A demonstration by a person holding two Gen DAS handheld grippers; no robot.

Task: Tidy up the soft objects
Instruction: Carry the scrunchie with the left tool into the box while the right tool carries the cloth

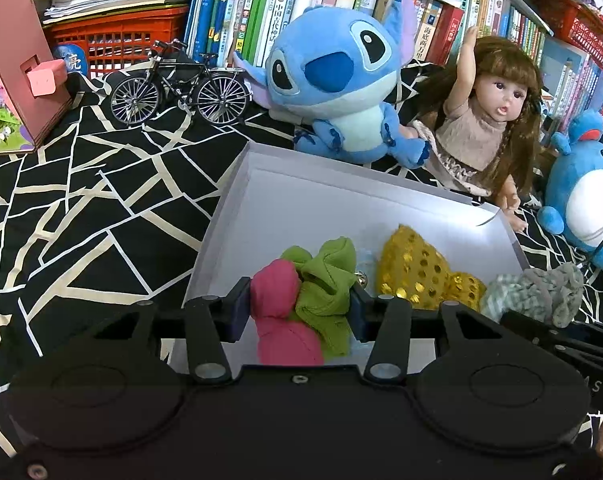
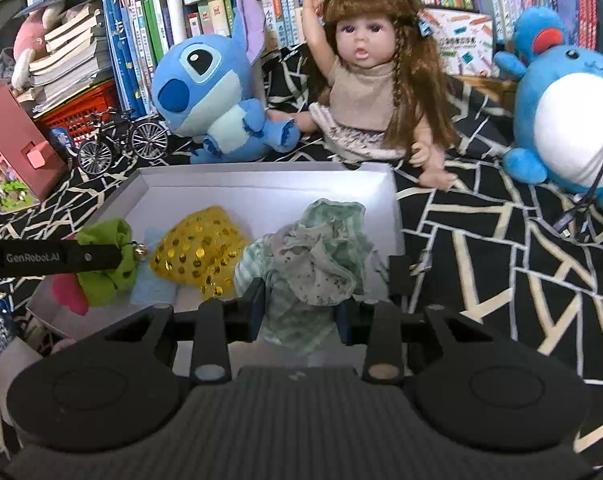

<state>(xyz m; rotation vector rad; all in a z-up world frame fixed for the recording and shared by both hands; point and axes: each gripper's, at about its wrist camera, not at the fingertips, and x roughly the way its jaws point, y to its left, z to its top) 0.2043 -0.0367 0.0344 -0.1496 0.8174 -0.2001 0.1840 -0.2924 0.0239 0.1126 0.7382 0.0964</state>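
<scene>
Big stuff first: a black-and-white cloth (image 2: pixel 481 240) covers the table, with a white box (image 2: pixel 261 188) sitting on it in front of a blue plush (image 1: pixel 333 80) and a doll (image 2: pixel 365 88). Inside the box near the front there's a gold sequin pouch (image 2: pixel 201 252) lying between the two grippers. The left gripper (image 1: pixel 299 304) has its jaws clamped on a pink-and-green bundle (image 1: pixel 305 300) over the box's near left part, and the right gripper (image 2: pixel 301 308) is squeezing a pale green cloth wad (image 2: pixel 313 256) at the near right.
</scene>
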